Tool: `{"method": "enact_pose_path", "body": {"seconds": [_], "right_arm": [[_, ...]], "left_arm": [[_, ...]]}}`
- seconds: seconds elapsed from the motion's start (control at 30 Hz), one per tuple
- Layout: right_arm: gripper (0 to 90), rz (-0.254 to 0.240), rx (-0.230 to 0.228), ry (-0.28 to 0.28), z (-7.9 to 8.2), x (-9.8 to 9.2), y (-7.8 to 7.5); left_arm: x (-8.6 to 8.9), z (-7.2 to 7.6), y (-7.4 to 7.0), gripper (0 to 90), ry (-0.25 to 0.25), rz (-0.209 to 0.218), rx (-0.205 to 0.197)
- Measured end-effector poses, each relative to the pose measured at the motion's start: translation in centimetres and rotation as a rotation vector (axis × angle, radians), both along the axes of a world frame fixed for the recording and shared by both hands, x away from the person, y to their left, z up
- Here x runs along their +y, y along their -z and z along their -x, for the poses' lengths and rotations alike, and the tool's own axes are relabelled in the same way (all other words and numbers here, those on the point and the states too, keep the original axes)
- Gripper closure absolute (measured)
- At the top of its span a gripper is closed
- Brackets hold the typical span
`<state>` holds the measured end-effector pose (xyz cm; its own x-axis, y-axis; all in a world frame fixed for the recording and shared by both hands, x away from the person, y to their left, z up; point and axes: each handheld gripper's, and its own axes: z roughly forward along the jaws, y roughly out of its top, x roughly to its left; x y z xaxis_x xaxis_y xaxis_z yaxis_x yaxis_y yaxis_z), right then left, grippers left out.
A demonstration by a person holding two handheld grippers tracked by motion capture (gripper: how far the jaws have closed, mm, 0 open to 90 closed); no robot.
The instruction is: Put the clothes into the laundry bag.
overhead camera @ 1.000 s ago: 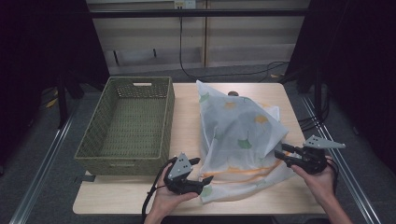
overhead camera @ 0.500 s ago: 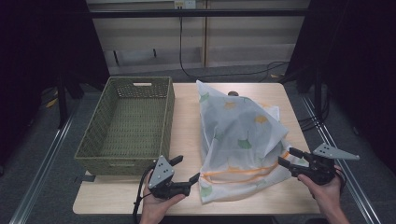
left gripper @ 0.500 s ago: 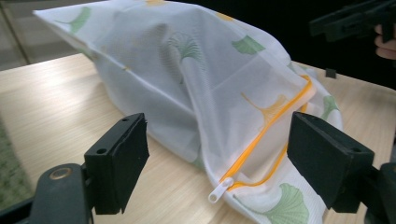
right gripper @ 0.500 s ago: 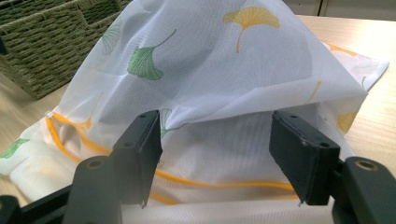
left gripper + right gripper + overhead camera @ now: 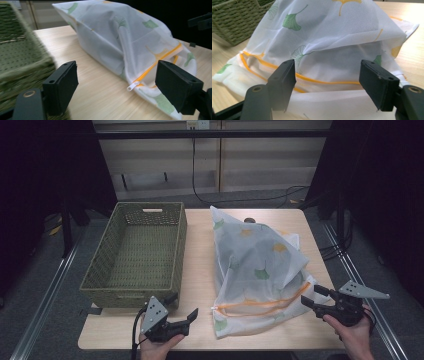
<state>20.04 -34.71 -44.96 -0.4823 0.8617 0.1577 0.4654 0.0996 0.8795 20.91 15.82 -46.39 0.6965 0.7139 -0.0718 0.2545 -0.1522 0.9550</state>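
With both the left gripper [image 5: 186, 316] and right gripper [image 5: 311, 296] released and empty, pinch the white leaf-printed mesh laundry bag [image 5: 257, 265] by its orange zipper [image 5: 265, 302] edge, near the white pull tab [image 5: 131, 86].

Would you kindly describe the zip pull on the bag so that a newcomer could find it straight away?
Start at the wooden table and the white mesh bag printed with green and yellow leaves, lying to the right of the woven basket. Follow the orange zip along the bag's near end to its left end. There sits the zip pull, a small white tab, the one hard piece on the soft cloth.
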Motion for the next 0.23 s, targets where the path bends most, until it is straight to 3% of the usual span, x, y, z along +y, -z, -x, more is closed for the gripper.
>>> {"method": "enact_pose_path", "body": {"seconds": [0.13,0.17,0.23], "right_arm": [[27.9,0.024,0.006,-0.026,-0.1,0.4,0.1],[27.2,0.022,0.002,-0.026,-0.2,0.5,0.1],[25.3,0.022,0.002,-0.014,-0.3,0.5,0.0]], "left_arm": [[0.9,0.4,0.2,17.7,-0.045,-0.003,0.029],[1.0,0.7,0.1,17.3,-0.053,-0.017,0.03],[1.3,1.0,0.3,16.8,-0.05,0.007,0.006]]}}
